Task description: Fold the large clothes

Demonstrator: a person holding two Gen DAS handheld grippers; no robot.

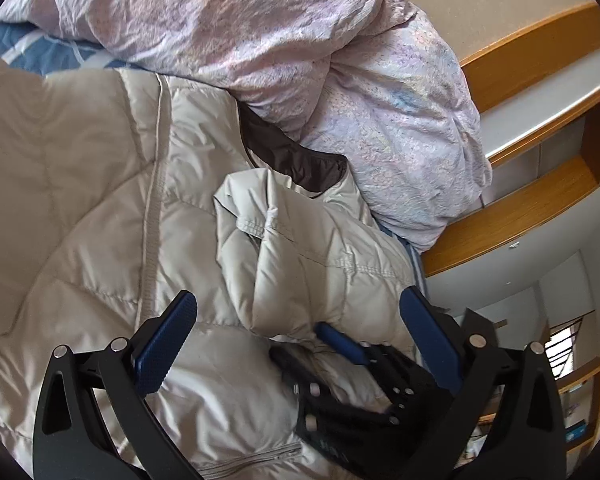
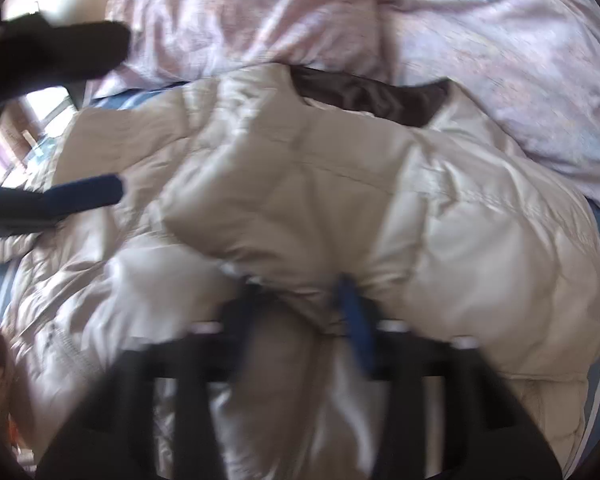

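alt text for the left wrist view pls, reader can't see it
The open left gripper hovers over a beige quilted jacket spread on a bed, while the right gripper pinches a folded-over part of the jacket just ahead. A crumpled pink duvet lies behind, with wooden shelving at right.

A: What sort of place?

B: Bedroom in a home, def. Crumpled pink floral duvet piled on a bed w/ a blue-and-white striped sheet under it.

A: Anything else?

B: Beige quilted down jacket spread on the bed, wooden shelving w/ white panels beside it, plus a window w/ bars low in the left wrist view. Domestic stuff, no work gear.
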